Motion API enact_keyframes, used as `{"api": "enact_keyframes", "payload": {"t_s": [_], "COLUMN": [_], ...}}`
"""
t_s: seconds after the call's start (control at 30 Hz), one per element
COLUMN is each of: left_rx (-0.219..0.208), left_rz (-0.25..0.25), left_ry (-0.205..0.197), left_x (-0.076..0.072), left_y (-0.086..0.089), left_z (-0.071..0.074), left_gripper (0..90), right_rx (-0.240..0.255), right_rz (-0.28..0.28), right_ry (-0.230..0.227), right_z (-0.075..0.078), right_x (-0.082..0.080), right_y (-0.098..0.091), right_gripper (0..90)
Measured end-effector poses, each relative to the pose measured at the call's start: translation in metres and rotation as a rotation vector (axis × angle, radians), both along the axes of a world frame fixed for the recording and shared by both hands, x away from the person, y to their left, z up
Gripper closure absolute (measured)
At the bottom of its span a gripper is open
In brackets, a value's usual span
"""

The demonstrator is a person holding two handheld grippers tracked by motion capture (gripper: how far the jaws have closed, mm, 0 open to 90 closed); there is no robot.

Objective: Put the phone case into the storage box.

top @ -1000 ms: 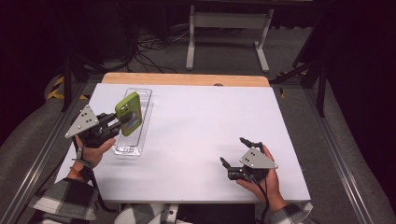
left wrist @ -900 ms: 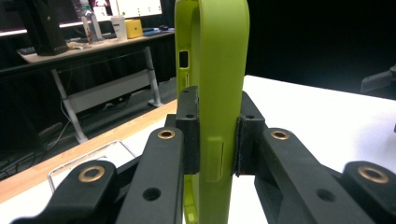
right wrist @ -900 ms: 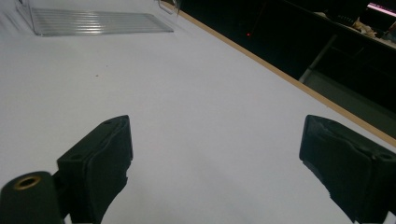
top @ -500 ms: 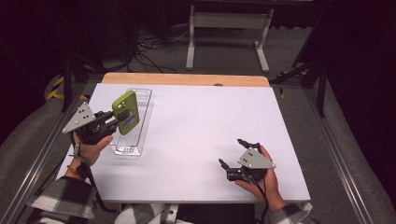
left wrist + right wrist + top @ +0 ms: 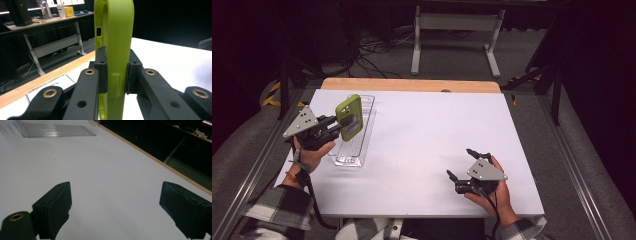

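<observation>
Two tools over a white counter [image 5: 422, 145], left tool [image 5: 338, 125] clamped on a green phone case [image 5: 349, 117] held upright above the clear tray [image 5: 362, 132], right tool [image 5: 459, 164] with jaws wide, empty, well apart from the tray near the counter's front edge

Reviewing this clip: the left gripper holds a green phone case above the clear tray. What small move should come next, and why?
Probably lower it toward the clear tray: the left gripper is shut on the green phone case, held upright above the tray.
</observation>
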State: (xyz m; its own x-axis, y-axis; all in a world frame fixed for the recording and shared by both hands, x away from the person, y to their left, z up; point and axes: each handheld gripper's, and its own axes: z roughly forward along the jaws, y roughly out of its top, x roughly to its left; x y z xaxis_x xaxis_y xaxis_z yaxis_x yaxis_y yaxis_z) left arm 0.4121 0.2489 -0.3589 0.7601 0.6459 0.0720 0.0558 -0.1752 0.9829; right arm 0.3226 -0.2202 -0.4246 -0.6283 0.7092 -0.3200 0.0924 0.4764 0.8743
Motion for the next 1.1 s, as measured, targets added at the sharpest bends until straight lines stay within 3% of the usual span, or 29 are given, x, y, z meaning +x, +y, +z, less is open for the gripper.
{"api": "enact_keyframes", "payload": {"t_s": [0.3,0.47,0.7,0.87,1.1], "left_rx": [0.016,0.035,0.063,0.084,0.091], "left_rz": [0.011,0.014,-0.002,-0.045,-0.032], "left_ry": [0.063,0.079,0.138,0.134,0.15], "left_x": [0.03,0.044,0.079,0.098,0.122], "left_y": [0.008,0.012,0.015,0.015,0.013], "left_z": [-0.002,-0.007,-0.021,-0.026,-0.032], "left_gripper": [77.1,77.1,77.0,76.9,76.8], "right_rx": [-0.013,-0.023,-0.047,-0.074,-0.089], "right_rz": [0.004,0.004,0.001,0.0,-0.004], "right_ry": [0.023,0.036,0.051,0.052,0.063], "right_z": [-0.003,-0.006,-0.009,-0.011,-0.013], "right_x": [0.003,0.006,0.01,0.01,0.006], "right_y": [0.002,0.004,0.009,0.011,0.007], "right_gripper": [12.3,12.3,12.3,13.2,13.2]}}
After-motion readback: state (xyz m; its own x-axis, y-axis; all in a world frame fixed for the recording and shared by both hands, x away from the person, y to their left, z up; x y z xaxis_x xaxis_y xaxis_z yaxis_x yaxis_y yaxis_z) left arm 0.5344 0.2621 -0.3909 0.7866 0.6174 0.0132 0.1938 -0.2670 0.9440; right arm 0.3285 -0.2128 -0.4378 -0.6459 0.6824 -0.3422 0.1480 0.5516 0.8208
